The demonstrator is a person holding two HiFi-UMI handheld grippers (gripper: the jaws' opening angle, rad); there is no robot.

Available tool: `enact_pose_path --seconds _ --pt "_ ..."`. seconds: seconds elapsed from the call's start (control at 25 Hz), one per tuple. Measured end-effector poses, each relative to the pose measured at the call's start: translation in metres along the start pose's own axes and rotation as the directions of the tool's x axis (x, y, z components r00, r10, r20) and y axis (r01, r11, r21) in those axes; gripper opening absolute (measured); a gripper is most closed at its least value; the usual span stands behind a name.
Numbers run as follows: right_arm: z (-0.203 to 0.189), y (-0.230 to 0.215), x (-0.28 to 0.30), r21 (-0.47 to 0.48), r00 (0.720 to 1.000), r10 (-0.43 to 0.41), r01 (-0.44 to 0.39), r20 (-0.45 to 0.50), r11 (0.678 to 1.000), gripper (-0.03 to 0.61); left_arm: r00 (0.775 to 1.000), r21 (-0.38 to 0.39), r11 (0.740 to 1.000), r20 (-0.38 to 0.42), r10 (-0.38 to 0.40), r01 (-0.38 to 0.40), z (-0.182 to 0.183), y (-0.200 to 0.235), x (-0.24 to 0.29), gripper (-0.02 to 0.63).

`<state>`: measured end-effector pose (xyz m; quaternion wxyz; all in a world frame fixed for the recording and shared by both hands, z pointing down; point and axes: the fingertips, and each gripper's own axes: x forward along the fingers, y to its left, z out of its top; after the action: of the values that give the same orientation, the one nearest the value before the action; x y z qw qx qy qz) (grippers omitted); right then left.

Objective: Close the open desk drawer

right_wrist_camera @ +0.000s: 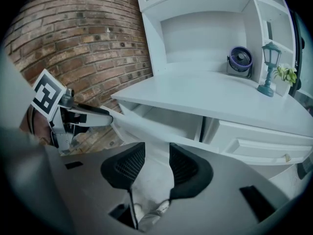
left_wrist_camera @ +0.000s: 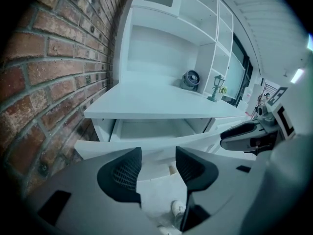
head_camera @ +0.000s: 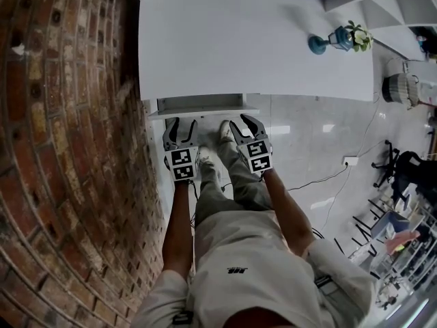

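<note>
The white desk (head_camera: 259, 39) fills the upper centre of the frame, and its drawer (head_camera: 201, 104) stands pulled out beneath the front edge. Just below the drawer's front panel, the left gripper (head_camera: 182, 126) and right gripper (head_camera: 242, 123) hover side by side. The fingers of both are moderately apart and hold nothing.

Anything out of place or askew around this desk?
Only the left drawer, pulled out from under the desktop beside the brick wall; the neighbouring drawer sits shut. The fan and small lamp stand upright. The left gripper and right gripper are open and empty.
</note>
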<state>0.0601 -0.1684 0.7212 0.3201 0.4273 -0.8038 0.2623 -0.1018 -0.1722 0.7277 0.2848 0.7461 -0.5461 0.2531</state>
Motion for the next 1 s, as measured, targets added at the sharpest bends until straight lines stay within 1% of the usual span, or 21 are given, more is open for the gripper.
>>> enact_pose_path --seconds 0.68,1.0 --pt "0.020 -0.014 0.014 -0.013 1.000 -0.004 0.004 0.022 1.000 0.153 1.000 0.003 1.000 0.020 0.015 -0.015 0.020 0.007 0.019 0.232" --pt "0.025 -0.021 0.018 -0.014 0.999 -0.009 0.009 0.033 1.000 0.140 1.000 0.007 1.000 0.024 0.020 -0.020 0.026 0.009 0.025 0.232"
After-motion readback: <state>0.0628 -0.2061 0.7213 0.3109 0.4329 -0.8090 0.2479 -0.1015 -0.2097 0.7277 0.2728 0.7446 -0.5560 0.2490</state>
